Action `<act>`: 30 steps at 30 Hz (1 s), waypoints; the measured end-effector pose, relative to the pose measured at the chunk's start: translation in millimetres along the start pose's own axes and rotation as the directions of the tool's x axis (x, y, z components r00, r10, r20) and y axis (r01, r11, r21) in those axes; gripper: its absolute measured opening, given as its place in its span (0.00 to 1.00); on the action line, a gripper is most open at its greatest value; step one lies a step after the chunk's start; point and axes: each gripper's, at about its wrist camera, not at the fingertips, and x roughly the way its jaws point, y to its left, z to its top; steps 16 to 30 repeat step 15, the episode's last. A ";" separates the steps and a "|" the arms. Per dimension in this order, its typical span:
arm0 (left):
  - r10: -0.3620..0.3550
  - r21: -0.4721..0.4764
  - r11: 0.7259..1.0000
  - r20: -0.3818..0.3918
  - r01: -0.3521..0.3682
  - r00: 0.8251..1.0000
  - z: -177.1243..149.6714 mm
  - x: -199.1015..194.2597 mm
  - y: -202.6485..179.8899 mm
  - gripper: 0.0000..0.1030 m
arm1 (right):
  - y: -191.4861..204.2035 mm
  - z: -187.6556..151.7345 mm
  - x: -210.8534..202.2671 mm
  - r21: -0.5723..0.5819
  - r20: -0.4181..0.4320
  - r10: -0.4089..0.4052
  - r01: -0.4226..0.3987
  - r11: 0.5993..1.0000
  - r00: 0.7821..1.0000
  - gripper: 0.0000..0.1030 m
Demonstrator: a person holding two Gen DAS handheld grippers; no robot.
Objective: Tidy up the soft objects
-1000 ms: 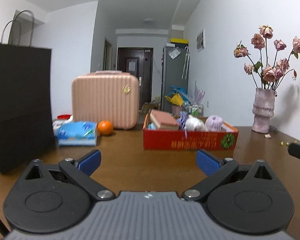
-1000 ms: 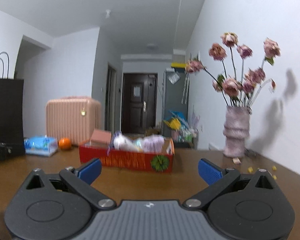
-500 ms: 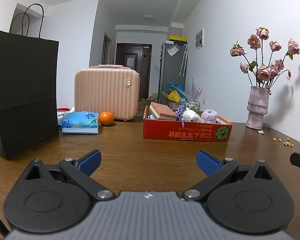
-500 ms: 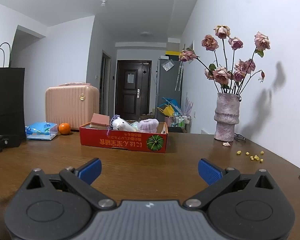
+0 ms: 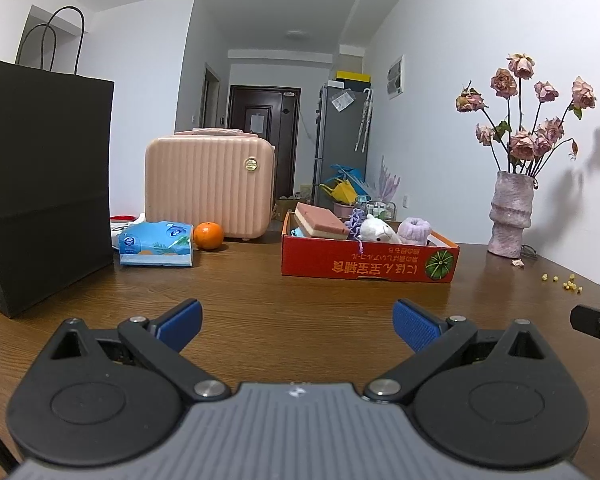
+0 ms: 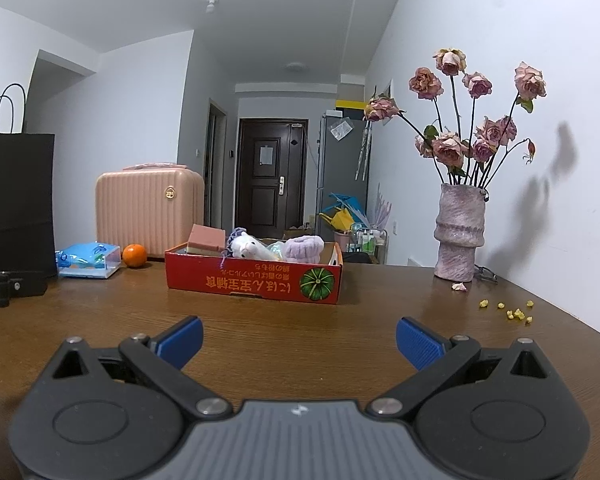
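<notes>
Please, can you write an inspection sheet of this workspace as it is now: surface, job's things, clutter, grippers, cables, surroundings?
Surface: brown wooden table, small yellow crumbs near the right side.
Job's things: red cardboard box holding a white plush toy, a purple fluffy item and a pink sponge block.
Clutter: tissue pack, orange, pink case, black paper bag, vase of dried roses.
Grippers: left gripper open, empty; right gripper open, empty.
Cables: dark cord behind the vase.
Surroundings: dark door, grey fridge, white walls.
</notes>
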 end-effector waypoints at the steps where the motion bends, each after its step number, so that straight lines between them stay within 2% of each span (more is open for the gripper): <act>1: 0.000 0.001 1.000 0.000 0.000 1.000 0.0 0.0 -0.1 1.00 | 0.2 0.0 0.1 0.000 0.000 0.000 0.000 1.000 1.000 1.00; 30: 0.001 0.010 1.000 -0.011 -0.001 1.000 -1.7 5.2 -2.1 1.00 | 0.8 -2.4 2.8 0.002 -0.007 0.000 0.000 1.000 1.000 1.00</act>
